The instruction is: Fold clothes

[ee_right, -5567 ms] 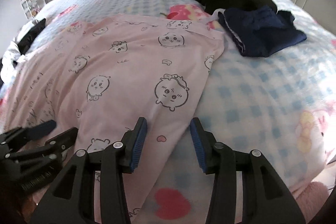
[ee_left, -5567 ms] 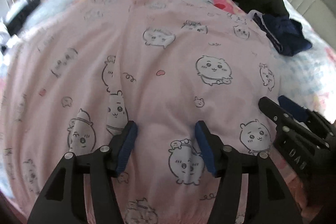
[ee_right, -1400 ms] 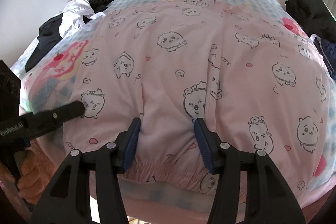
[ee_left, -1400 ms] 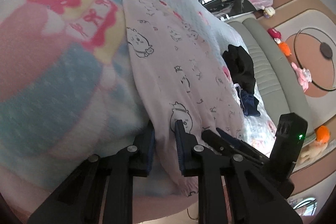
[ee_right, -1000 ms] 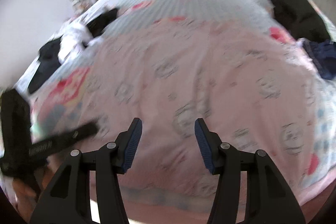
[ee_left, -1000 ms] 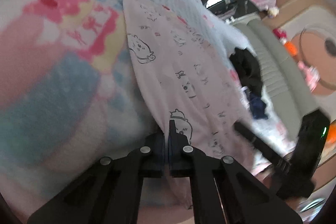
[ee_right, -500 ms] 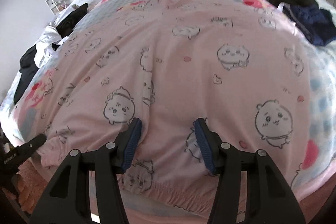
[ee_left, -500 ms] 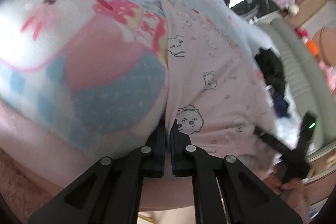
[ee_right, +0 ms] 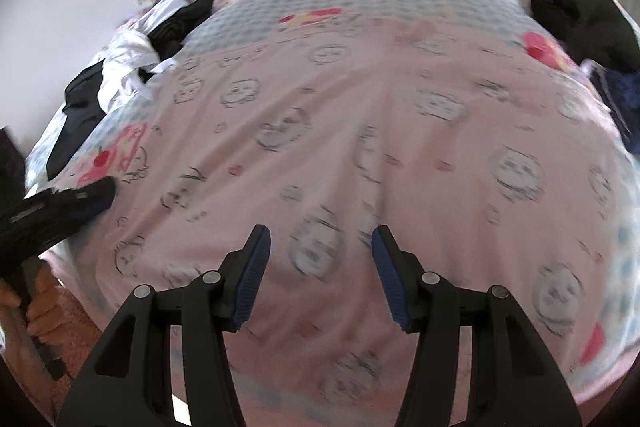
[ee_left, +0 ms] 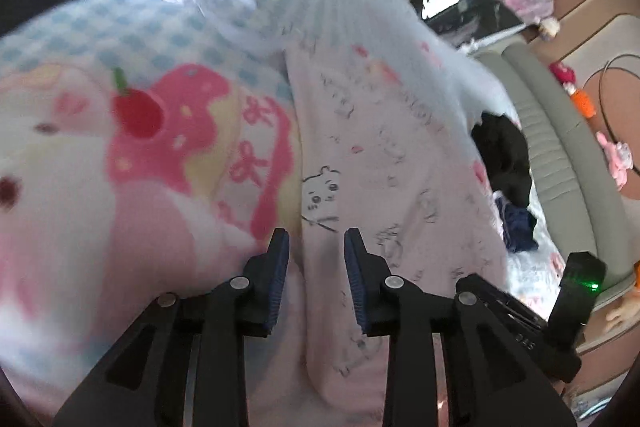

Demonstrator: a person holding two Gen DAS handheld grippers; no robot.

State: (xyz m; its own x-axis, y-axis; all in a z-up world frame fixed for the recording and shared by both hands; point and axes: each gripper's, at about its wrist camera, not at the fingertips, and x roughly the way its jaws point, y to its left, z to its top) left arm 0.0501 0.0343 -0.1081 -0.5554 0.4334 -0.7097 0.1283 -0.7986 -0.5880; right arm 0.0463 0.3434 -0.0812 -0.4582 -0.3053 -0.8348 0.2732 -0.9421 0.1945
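A pink garment (ee_left: 400,167) (ee_right: 380,127) printed with cartoon faces lies spread flat on the bed. My left gripper (ee_left: 316,259) hovers over the garment's left edge near the hem. Its jaws are opening: the cloth edge runs through the gap and neither pad presses on it. My right gripper (ee_right: 320,259) stands open just above the hem in the middle of the garment, with nothing pinched. The right wrist view shows the left gripper (ee_right: 80,199) at the garment's left side, and the left wrist view shows the right gripper (ee_left: 520,315) at lower right.
The checked bedspread (ee_left: 140,131) with a strawberry print lies under the garment. White clothes (ee_right: 124,67) and black clothes (ee_right: 80,99) are piled at the left. Another black pile (ee_right: 580,11) and a navy garment (ee_left: 516,227) lie at the right, by the padded headboard (ee_left: 568,163).
The left gripper's jaws, shut on the garment's edge half a second ago, have parted and let it go. The right gripper has shifted slightly along the hem and stays open.
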